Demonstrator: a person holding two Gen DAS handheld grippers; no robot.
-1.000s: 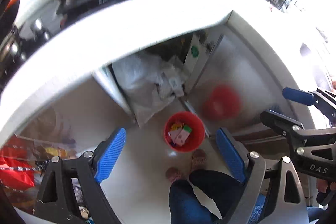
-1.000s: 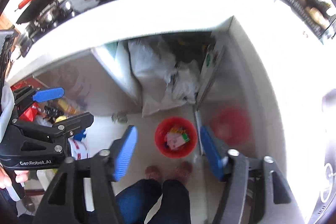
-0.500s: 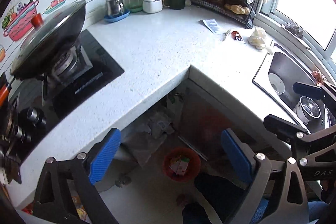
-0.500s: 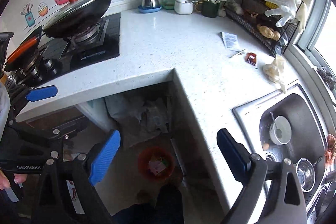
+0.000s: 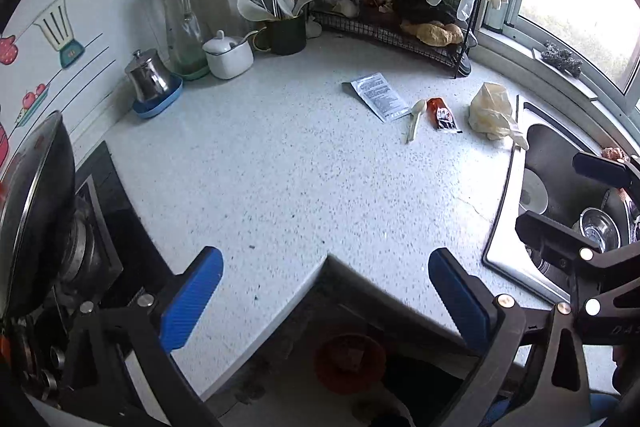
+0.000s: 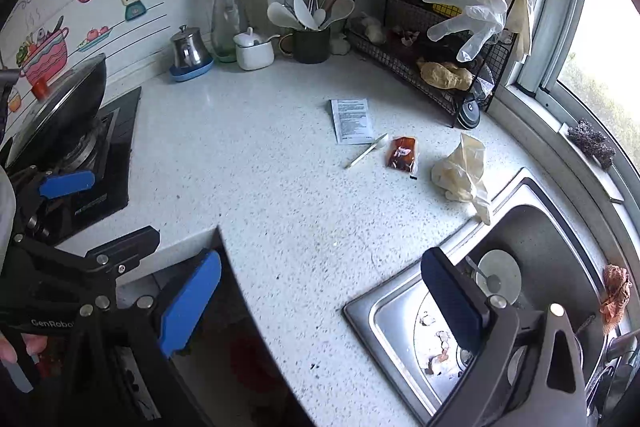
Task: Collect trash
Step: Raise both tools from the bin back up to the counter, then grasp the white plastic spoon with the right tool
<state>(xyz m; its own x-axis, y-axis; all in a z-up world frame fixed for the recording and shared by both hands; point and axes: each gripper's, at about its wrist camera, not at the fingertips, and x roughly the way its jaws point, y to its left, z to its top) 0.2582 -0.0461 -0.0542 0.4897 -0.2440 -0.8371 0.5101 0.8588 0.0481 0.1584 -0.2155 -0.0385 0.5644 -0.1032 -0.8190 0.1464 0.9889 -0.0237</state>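
Note:
Trash lies on the white speckled counter point(image 5: 280, 167): a printed white packet point(image 5: 378, 97) point(image 6: 352, 121), a plastic spoon point(image 5: 416, 115) point(image 6: 368, 151), a red sauce sachet point(image 5: 442, 115) point(image 6: 402, 153) and a crumpled cream glove point(image 5: 490, 113) point(image 6: 460, 167). A red bin point(image 5: 350, 357) with wrappers stands on the floor under the counter's corner. My left gripper point(image 5: 324, 263) hangs over the counter's front corner, its jaws opening with nothing between them. My right gripper point(image 6: 320, 263) is over the counter beside the sink, its jaws also opening and empty. Both are well short of the trash.
A lidded wok point(image 5: 36, 211) sits on the stove at the left. The steel sink point(image 6: 560, 235) at the right holds a bowl point(image 6: 498, 277) and scraps. Along the back stand a kettle point(image 5: 148, 77), a glass jug point(image 5: 182, 23), a sugar pot point(image 5: 228, 55), a utensil mug point(image 5: 284, 33) and a wire rack point(image 5: 400, 15).
Both grippers have risen from over the floor and the red bin to above the countertop. Their jaws have spread wider, and the trash on the counter has come into view.

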